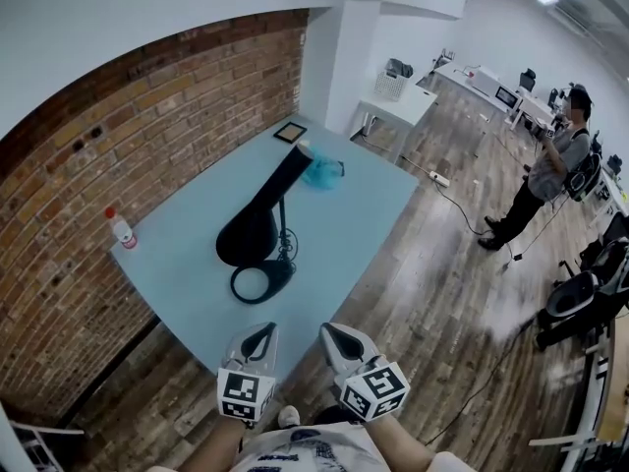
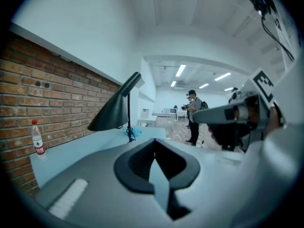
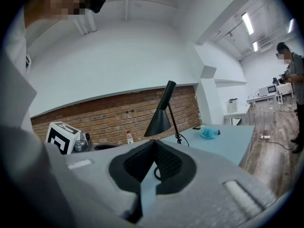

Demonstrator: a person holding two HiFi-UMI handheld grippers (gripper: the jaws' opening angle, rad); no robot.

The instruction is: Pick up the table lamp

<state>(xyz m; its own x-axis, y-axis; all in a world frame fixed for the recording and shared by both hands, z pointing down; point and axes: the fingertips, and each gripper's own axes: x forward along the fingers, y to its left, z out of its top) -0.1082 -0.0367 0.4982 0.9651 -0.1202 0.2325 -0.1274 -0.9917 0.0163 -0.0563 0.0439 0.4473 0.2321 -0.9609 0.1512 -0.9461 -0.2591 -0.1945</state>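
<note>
Lamp point(image 1: 270, 205) stands mid-desk point(image 1: 177, 283), well apart from both hand-held grippers, which are short of the near edge. Left hand-held gripper point(image 1: 260, 340) and right hand-held gripper point(image 1: 339, 340) each have jaws pressed together, with nothing between them. The lamp looks rigid, smooth and likely slippery, with the ring base point(image 1: 261, 281) probably the heavy end. The thin stem point(image 1: 284, 229), just above the base, seems the best hold. The wide shade point(image 1: 246, 236) would likely slip.

Your left gripper point(image 2: 155, 146) hides the base of the table lamp point(image 2: 114, 113); your right gripper point(image 3: 153, 146) covers most of it too. Label on the bottle point(image 1: 121, 230) too small to read. The blue thing point(image 1: 321, 173) and dark square point(image 1: 290, 132) beyond the lamp: can't tell what they are.
</note>
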